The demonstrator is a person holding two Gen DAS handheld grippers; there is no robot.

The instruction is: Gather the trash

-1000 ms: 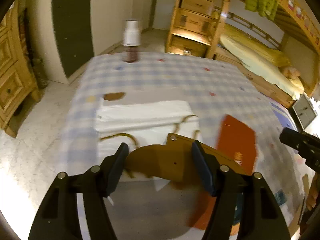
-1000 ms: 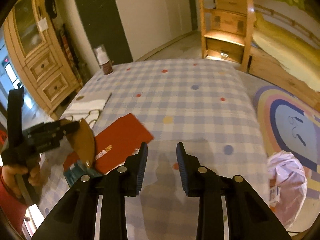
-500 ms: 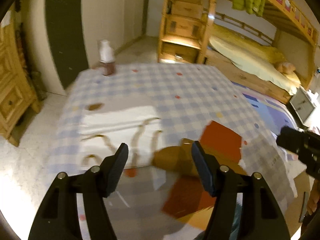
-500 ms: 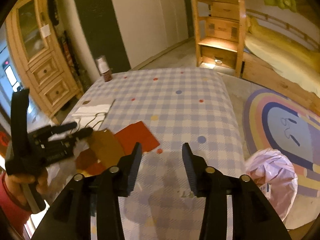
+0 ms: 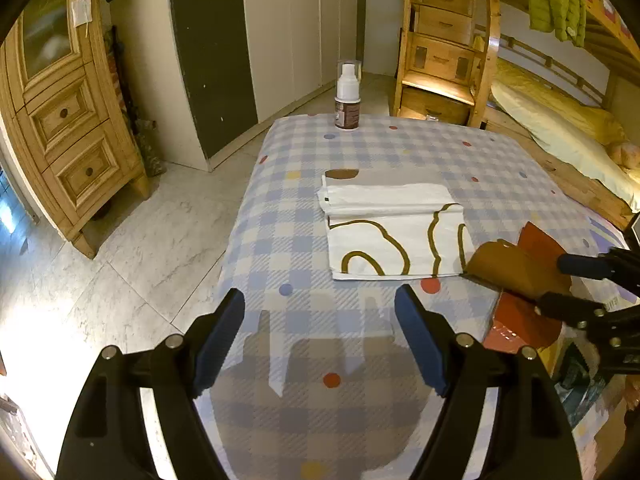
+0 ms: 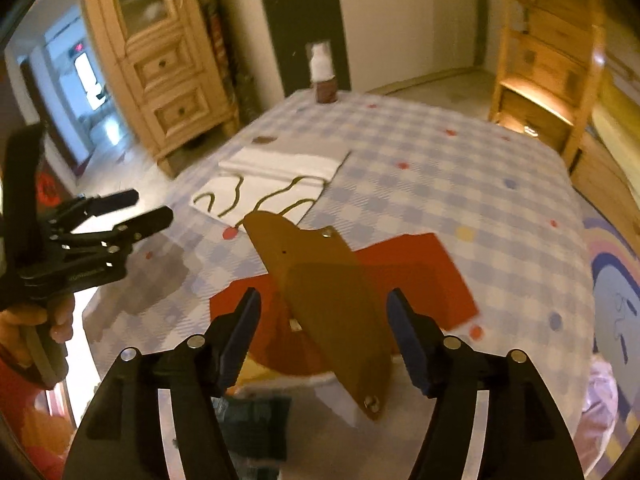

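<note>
Straddling the brown cardboard piece [image 6: 332, 300], the right gripper [image 6: 324, 330] has wide jaws (no contact visible) above the red card [image 6: 420, 268] on the table [image 5: 400, 144]; closing off-centre could let it slip. The left gripper [image 5: 320, 336] hangs wide, empty.

black grippers [image 5: 320, 344], blue pads [image 5: 218, 338], silver screws, possibly red sleeve
</note>
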